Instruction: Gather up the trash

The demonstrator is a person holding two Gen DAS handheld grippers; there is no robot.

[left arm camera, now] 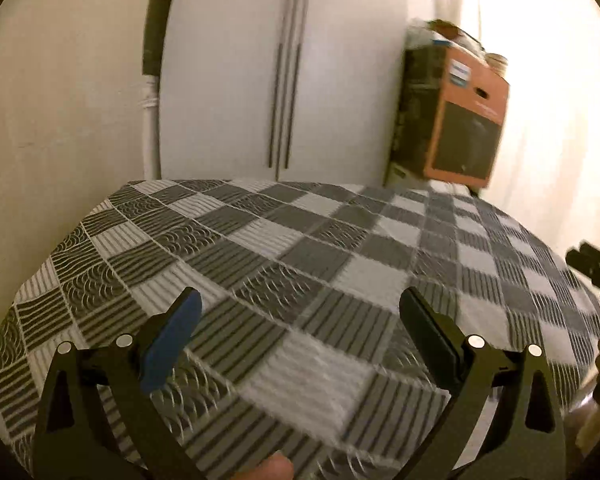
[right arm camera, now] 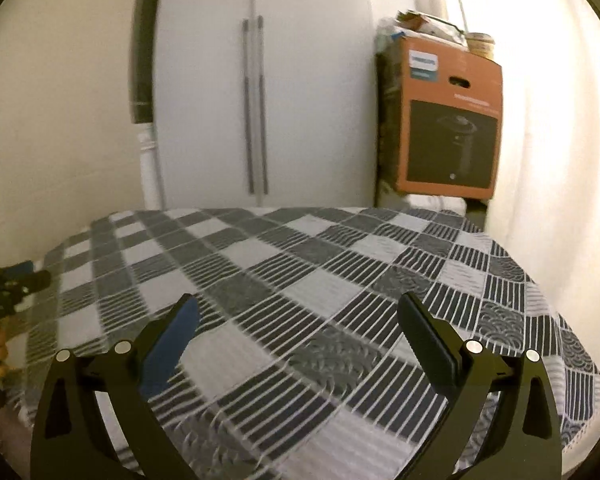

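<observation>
Left hand-held gripper (left arm camera: 300,300): jaws spread wide, nothing between fingers, fingertip of holding hand (left arm camera: 274,468) visible below. Right hand-held gripper (right arm camera: 298,304): jaws wide apart, empty, level beside left one.

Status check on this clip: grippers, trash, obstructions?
Left gripper open, empty. Right gripper open, empty. Both over checked tablecloth; no trash in view. Path clear; cardboard box stands beyond the far edge.
</observation>
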